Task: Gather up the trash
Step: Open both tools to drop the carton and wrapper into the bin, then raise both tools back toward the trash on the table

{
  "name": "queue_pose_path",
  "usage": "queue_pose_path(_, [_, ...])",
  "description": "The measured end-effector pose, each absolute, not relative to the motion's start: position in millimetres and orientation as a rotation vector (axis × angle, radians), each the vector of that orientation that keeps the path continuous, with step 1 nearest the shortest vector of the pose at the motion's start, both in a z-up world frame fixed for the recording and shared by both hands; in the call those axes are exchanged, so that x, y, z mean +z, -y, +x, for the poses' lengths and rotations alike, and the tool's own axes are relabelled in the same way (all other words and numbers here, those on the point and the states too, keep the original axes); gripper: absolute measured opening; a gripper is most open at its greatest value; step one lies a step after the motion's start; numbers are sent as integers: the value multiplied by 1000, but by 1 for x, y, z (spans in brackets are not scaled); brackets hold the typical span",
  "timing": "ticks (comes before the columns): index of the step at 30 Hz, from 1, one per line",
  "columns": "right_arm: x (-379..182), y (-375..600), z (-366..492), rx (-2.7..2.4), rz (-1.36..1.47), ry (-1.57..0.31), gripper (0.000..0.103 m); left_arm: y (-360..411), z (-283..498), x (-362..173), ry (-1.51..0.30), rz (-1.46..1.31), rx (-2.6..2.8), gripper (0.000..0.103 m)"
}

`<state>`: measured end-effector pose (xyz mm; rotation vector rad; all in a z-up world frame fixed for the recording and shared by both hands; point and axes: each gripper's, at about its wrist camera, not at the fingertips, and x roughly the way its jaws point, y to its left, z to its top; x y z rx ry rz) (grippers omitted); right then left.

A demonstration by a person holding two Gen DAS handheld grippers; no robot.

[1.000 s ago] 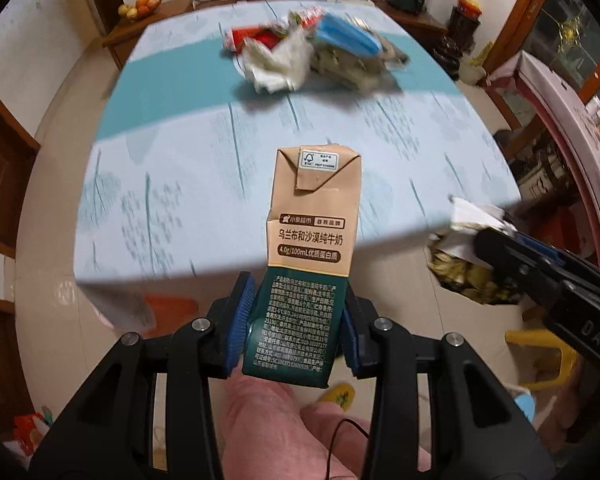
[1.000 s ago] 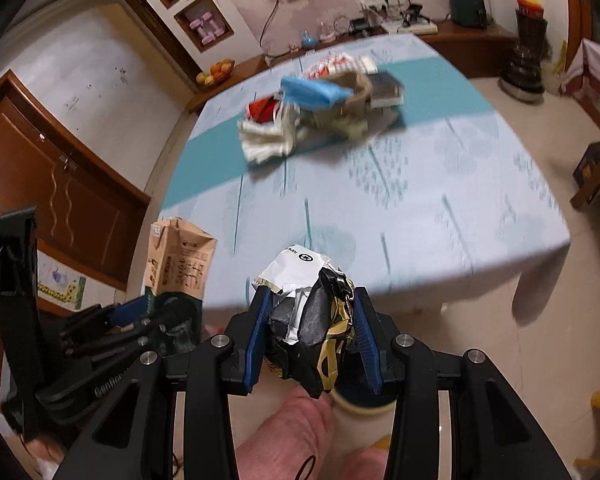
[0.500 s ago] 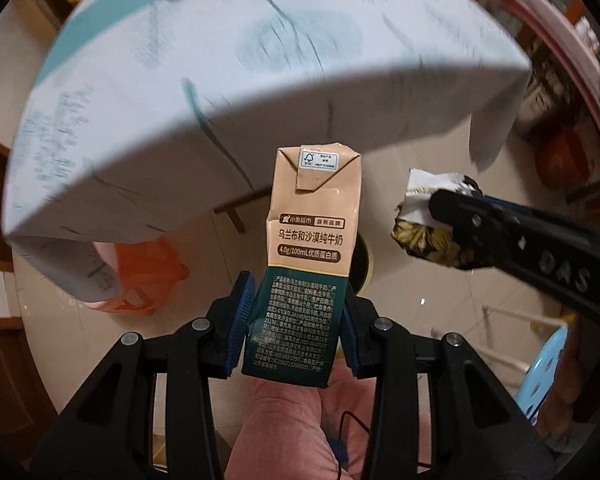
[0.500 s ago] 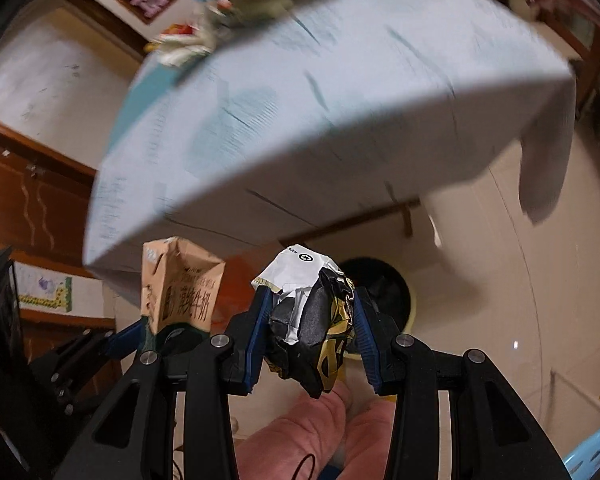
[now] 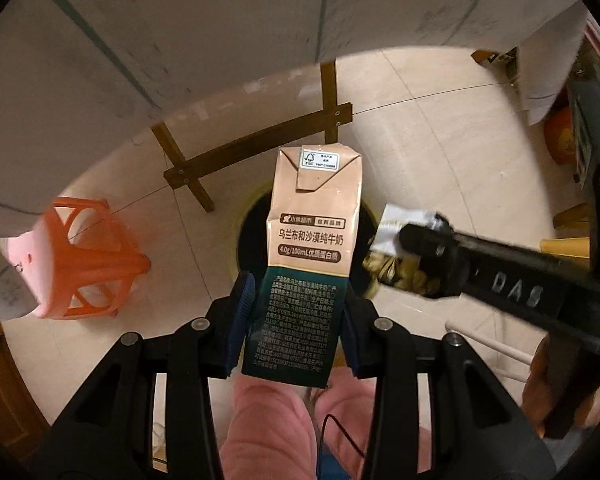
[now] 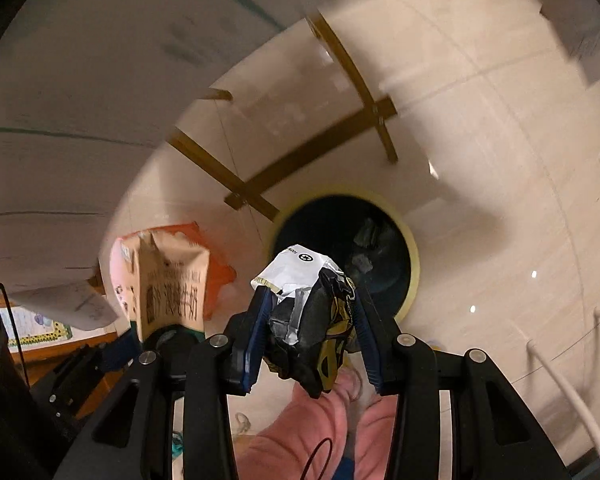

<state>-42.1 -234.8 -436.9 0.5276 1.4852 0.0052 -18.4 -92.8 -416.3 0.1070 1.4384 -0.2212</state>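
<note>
Left gripper clamped on a milk carton — blue pads pressed against the dark green lower half, tan top standing upright above the fingers, printed label facing the camera. Right gripper clamped on a crumpled snack wrapper, black and yellow with a white foil end poking up past the pads. Both pointing steeply down over a round trash bin with a yellow rim and dark liner, standing on the pale tiled floor beside the wooden cross-brace under the table. In the left view the carton hides most of the bin mouth; in the right view the wrapper sits over the bin's near edge, some dark crumpled trash visible inside. Carton and wrapper near each other, apart — carton to the left of the wrapper. Orange plastic stool well off to the left. Pink-trousered legs below the fingers.
</note>
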Motion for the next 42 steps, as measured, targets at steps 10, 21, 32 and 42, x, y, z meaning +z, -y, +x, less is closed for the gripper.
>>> queue_pose_path(10, [-523,237,-36,-16,590,-1514,47,89,5,-495,-1478,109,-221,39])
queue_pose_path(21, [-546,238,-30,-38,587,-1502,59,79,11,-513,-1488,101,-187,50])
queue_pose_path(32, [-496,234,-37,-23,551,-1478,59,75,2,-458,-1436,87,-162,50])
queue_pose_path(42, [-400,233,-48,-10,526,-1428,59,65,-24,-370,-1384,73,-136,50])
